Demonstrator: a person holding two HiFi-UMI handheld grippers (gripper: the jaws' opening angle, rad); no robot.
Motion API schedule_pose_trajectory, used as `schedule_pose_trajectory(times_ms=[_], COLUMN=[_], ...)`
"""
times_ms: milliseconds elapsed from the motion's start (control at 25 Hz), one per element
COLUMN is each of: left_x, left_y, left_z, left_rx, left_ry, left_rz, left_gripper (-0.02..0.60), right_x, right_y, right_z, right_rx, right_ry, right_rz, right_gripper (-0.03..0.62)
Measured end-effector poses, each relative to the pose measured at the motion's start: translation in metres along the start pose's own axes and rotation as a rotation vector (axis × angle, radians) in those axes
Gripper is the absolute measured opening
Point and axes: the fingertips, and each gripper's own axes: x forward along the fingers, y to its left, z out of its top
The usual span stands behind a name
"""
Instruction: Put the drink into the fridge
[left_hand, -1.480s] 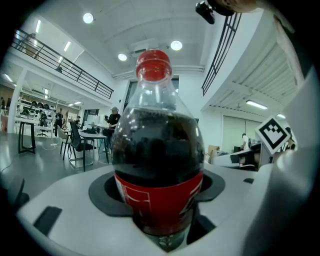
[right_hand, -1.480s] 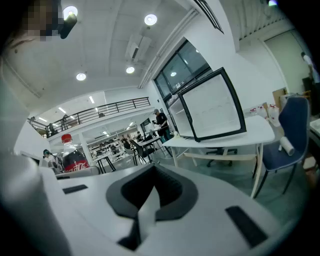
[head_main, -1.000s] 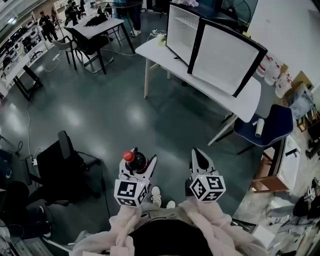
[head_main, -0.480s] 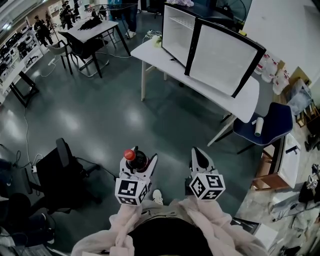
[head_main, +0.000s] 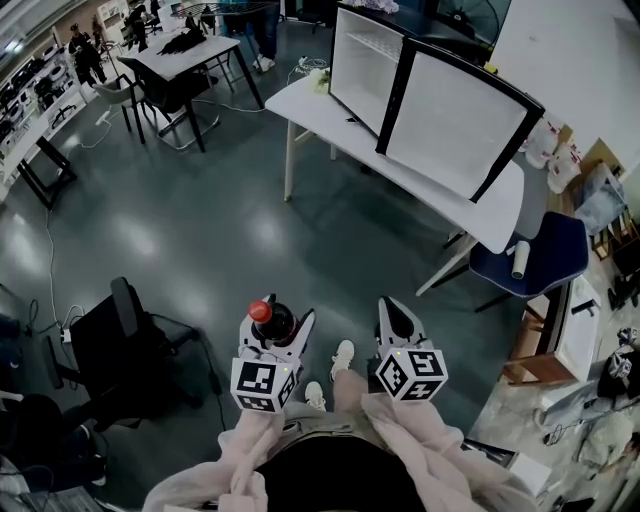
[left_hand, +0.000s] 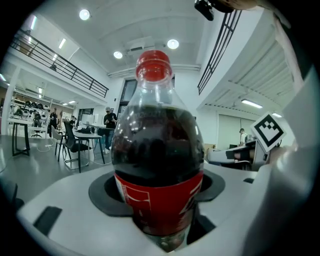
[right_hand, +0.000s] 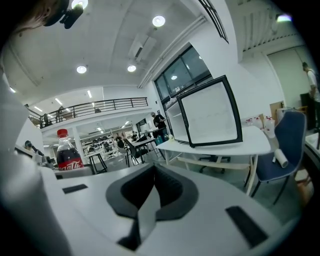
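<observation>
A dark cola bottle with a red cap and red label stands upright between the jaws of my left gripper, which is shut on it. In the left gripper view the bottle fills the middle, seated in the dark pads. My right gripper is beside it, shut with nothing in it; its pads meet at a seam. The white fridge stands on a white table ahead, its black-framed door swung open. The fridge and the bottle also show in the right gripper view.
Dark grey floor lies between me and the table. A blue chair with a white roll on it stands right of the table. A black office chair is at my left. Further desks and people are at the far left.
The fridge and table have shifted a little in the head view, and a white shoe has stepped forward between the grippers. Both grippers keep the same pose and the bottle stays held.
</observation>
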Motion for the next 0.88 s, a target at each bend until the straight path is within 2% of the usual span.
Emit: schedule_pose_trajectory(times_ms=[200,440,880], left_x=[0.021,0.069,0.153], left_y=[0.018,0.034,0.060], left_z=[0.001,0.009,0.028], left_rx=[-0.007,-0.023,-0.047], left_ry=[0.005,-0.003,-0.029], left_rz=[0.027,0.059,0.074], left_gripper=[0.319,0.319,0.319], right_x=[0.028,0.074,0.166], right_y=[-0.004,-0.023,-0.051], right_z=[0.003,0.017,0.050], right_rx=[-0.001,-0.016,-0.043], right_ry=[0.012,0.032,0.036], right_rz=[0.017,0.049,0.101], right_gripper=[0.011,0.011,0.011])
